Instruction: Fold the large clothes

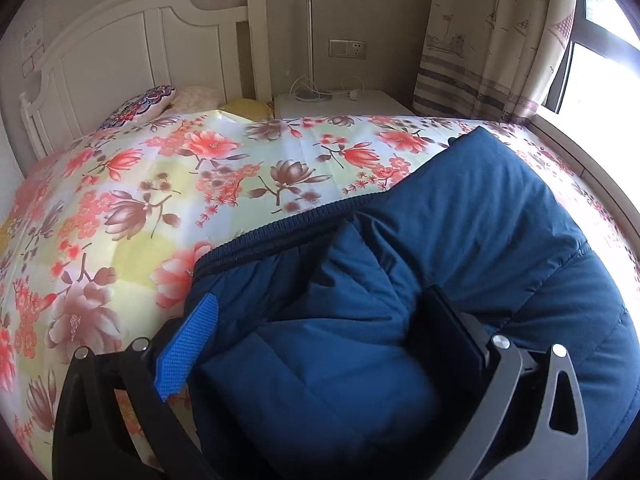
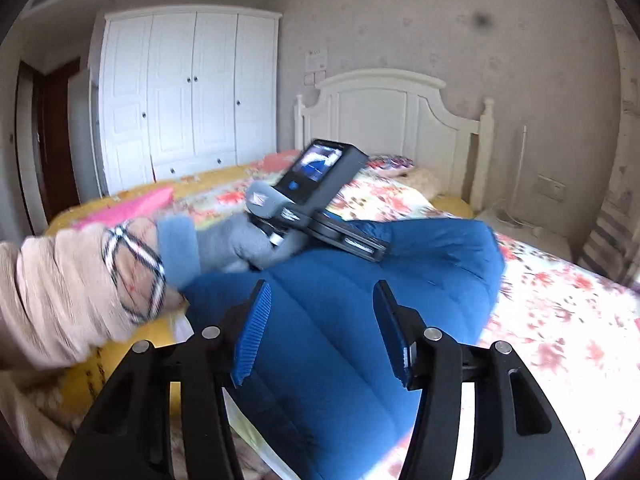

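Note:
A large blue padded jacket (image 1: 460, 216) lies bunched on the floral bedsheet (image 1: 160, 200), its ribbed dark hem facing the headboard. My left gripper (image 1: 322, 296) is low over it, jaws wide, and a thick fold of the jacket sits between the fingers without being pinched. In the right wrist view the same jacket (image 2: 440, 256) spreads across the bed. My right gripper (image 2: 320, 332) hovers just above it, open, with nothing clamped between its blue pads (image 2: 252, 332). A gloved hand (image 2: 240, 240) holds the left gripper's body (image 2: 316, 184) over the far side of the jacket.
A white headboard (image 1: 120, 48) and patterned pillows (image 1: 140, 104) stand at the bed's head. A bedside table (image 1: 340, 104) with a lamp is beside it, then a curtain (image 1: 480, 40) and window. A white wardrobe (image 2: 188, 92) and a pink item (image 2: 132, 204) lie beyond.

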